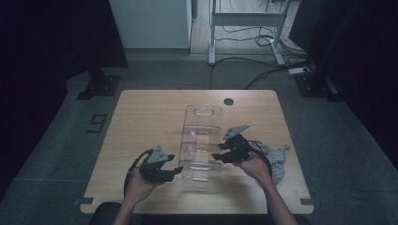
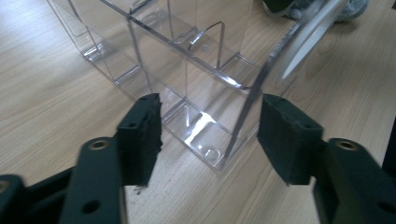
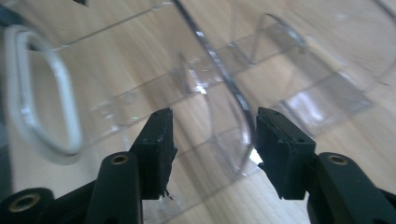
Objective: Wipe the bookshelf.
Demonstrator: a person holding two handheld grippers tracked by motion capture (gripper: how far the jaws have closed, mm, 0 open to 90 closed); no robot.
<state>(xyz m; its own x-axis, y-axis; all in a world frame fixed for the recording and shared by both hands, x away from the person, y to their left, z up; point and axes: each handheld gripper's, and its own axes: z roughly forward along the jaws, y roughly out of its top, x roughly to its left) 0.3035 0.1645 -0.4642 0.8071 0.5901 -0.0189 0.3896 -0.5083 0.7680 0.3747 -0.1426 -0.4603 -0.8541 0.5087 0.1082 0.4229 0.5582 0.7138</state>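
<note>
Here we see a wooden table (image 1: 141,122) with a clear organizer (image 1: 202,140) lying lengthwise at its middle, split by clear dividers into compartments.

At the left, our left gripper (image 1: 177,170) sits at the organizer's near left corner. In the left gripper view its 2 jaws stand about half open on either side of that corner (image 2: 219,158); the right pad (image 2: 285,135) is just beside the clear wall, the left pad (image 2: 142,135) is apart from it, and we see no squeeze.

To the right, our right gripper (image 1: 217,157) reaches the organizer's right wall from the side. In the right gripper view a curved clear edge (image 3: 233,98) runs between its 2 half-open jaws, close to the right pad (image 3: 275,144); whether it touches we cannot tell.

Farthest right, a grey cloth (image 1: 277,161) lies behind the right hand (image 1: 256,166).
</note>
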